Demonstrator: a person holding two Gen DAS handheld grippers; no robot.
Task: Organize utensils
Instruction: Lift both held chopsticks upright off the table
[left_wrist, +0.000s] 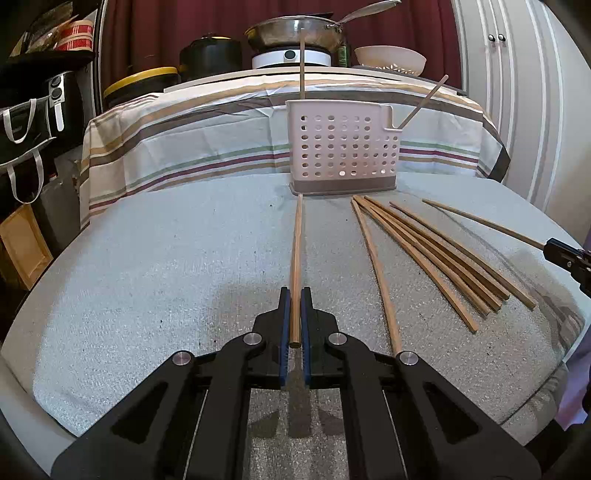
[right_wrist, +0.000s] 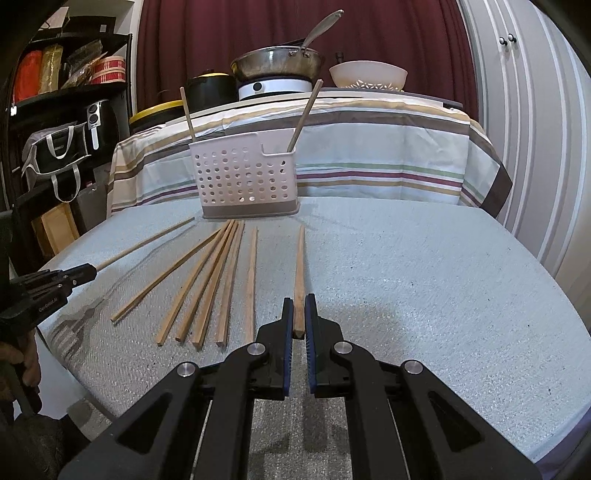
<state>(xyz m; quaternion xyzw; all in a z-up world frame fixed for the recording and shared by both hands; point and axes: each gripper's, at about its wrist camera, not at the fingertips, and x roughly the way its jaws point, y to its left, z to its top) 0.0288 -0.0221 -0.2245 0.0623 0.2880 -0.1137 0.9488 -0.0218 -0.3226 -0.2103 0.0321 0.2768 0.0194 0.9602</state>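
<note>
My left gripper (left_wrist: 295, 297) is shut on the near end of a round wooden chopstick (left_wrist: 297, 251) that points straight at the base of the white perforated utensil basket (left_wrist: 343, 147). My right gripper (right_wrist: 299, 308) is shut on the thick end of a square chopstick (right_wrist: 300, 269). Several loose chopsticks (right_wrist: 210, 280) lie fanned on the grey mat (right_wrist: 424, 295) between the two grippers. In the basket, one chopstick (left_wrist: 302, 66) stands upright and another (left_wrist: 424, 99) leans in the side pocket. Each gripper shows at the edge of the other's view: right gripper (left_wrist: 565, 254), left gripper (right_wrist: 74, 275).
Behind the mat a striped cloth (left_wrist: 184, 147) covers a higher table with a steel pan (left_wrist: 295, 31) on a burner, a black pot and a white bowl (left_wrist: 389, 59). Dark shelves and bags stand at the left, a white cabinet (left_wrist: 517, 92) at the right. A hand (right_wrist: 18, 363) shows low left.
</note>
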